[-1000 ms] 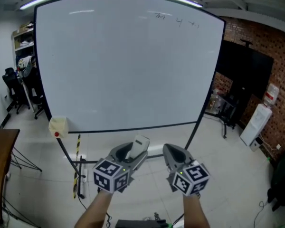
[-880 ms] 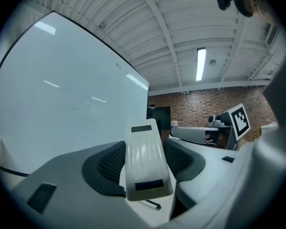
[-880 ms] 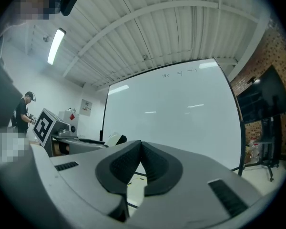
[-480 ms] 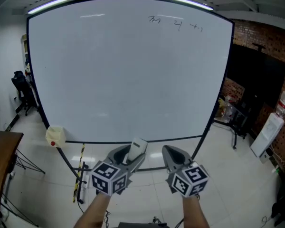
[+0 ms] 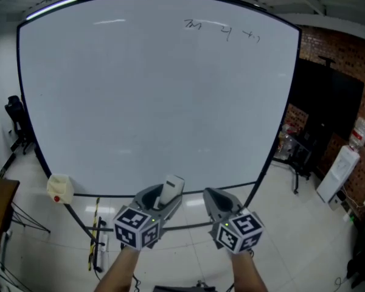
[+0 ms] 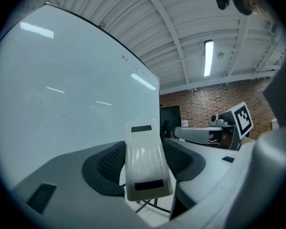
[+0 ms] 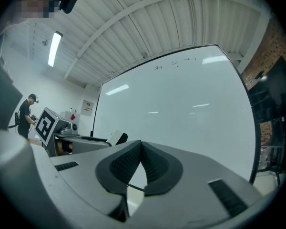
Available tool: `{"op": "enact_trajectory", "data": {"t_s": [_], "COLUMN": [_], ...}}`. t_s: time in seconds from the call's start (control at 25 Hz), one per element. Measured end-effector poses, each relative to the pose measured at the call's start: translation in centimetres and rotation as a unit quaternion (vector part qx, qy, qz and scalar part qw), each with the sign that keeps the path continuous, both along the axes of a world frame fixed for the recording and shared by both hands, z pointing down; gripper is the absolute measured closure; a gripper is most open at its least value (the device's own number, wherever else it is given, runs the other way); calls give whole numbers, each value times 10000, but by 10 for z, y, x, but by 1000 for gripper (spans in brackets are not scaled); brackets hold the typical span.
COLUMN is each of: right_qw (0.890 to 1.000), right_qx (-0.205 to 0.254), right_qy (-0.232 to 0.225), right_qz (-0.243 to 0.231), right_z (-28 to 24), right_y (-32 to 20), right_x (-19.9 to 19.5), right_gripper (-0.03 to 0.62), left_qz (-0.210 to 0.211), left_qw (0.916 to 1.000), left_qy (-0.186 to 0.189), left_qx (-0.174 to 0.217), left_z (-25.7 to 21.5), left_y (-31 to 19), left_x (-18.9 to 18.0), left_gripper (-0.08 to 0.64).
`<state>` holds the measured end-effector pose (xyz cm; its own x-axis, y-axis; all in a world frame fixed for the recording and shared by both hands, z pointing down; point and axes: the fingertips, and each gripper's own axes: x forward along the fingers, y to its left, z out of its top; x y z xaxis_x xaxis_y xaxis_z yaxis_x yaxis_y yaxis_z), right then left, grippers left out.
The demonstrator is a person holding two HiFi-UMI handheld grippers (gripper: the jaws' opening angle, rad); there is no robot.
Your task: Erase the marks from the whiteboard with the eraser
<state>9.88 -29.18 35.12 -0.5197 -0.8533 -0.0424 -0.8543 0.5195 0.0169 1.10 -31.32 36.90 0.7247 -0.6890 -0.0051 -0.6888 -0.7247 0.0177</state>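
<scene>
A large whiteboard (image 5: pixel 152 96) fills the head view, with small dark marks (image 5: pixel 222 31) near its top right. My left gripper (image 5: pixel 160 198) is shut on a white eraser (image 5: pixel 170 188) that sticks up from between its jaws, below the board's lower edge. In the left gripper view the eraser (image 6: pixel 145 159) lies clamped between the jaws, pointing at the whiteboard (image 6: pixel 62 94). My right gripper (image 5: pixel 212 198) is beside the left one, shut with nothing in it. In the right gripper view its jaws meet at the tips (image 7: pixel 141 144), and the marks (image 7: pixel 174 63) show at the board's top.
A cream-coloured object with a red dot (image 5: pixel 58 188) hangs at the board's lower left corner. Board stand legs (image 5: pixel 94 239) reach down to the tiled floor. A brick wall and a dark screen (image 5: pixel 325 111) are at the right, with a water dispenser (image 5: pixel 340 166).
The view has moved closer to the board and a little left. Both grippers hold the same pose, slightly higher against the board's lower edge.
</scene>
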Motion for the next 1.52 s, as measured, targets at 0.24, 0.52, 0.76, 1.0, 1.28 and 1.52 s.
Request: {"op": "enact_trajectory", "data": {"t_s": [0.24,0.52,0.76,1.0,1.28,1.52], "right_qw": [9997,9992,9994,9989,9971,9935], "right_qx": [89,57,172,382,656,929], "right_qy": [120,204,200,268,194,289], "right_qz": [218,342,234,-33,-332,-589], "right_z": [-12,-15,-28,-50,-83,-113], "right_y": [-38,-70,-94,-111,-118,-126], "right_x": [-13,-22,-21,-11,6,6], "right_gripper": [597,597,597,597,597,597], "left_qz": [187,298,131,-480,-928,-1170], "left_qw": [9997,9994,9992,9958,9817,9687], "left_qy": [34,46,-3,-199,-551,-785], "left_qx": [146,190,378,759,1568,2042], "left_z": [-13,-18,-35,-67,-152,-219], "left_y": [-40,-72,-94,-126,-158,-176], "left_x": [-10,-12,-8,-7,-3,1], "left_gripper": [298,298,298,298,298,298]}}
